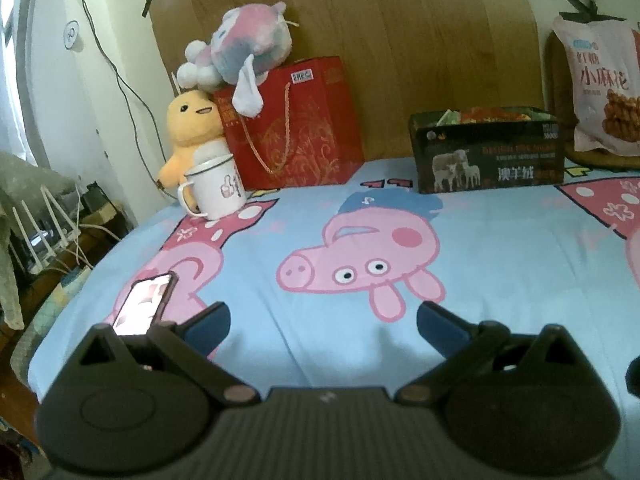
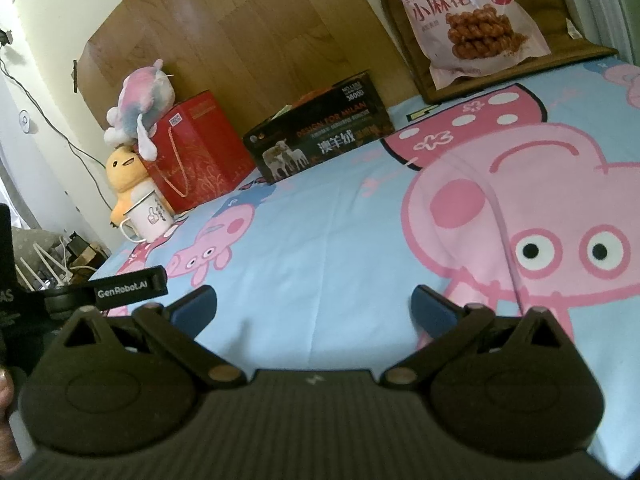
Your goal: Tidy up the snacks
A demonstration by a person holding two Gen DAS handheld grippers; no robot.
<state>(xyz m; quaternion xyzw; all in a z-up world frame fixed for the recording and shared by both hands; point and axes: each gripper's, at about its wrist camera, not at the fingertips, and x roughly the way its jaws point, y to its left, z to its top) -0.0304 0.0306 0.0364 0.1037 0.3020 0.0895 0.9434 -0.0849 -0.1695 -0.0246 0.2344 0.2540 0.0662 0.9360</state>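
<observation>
A dark cardboard box (image 1: 486, 152) with sheep printed on it stands at the back of the bed, with snack packets showing over its rim; it also shows in the right wrist view (image 2: 320, 140). A pink snack bag (image 1: 604, 88) of fried dough twists leans upright at the far right on a brown cushion, also in the right wrist view (image 2: 476, 20). My left gripper (image 1: 322, 326) is open and empty, low over the sheet. My right gripper (image 2: 314, 306) is open and empty, also low over the sheet.
A red gift bag (image 1: 296, 128) with a pink plush (image 1: 244, 48) on top, a yellow plush (image 1: 192, 128) and a white mug (image 1: 218, 188) stand back left. A phone (image 1: 144, 304) lies near the left bed edge. The left gripper's body (image 2: 120, 288) shows at the right view's left.
</observation>
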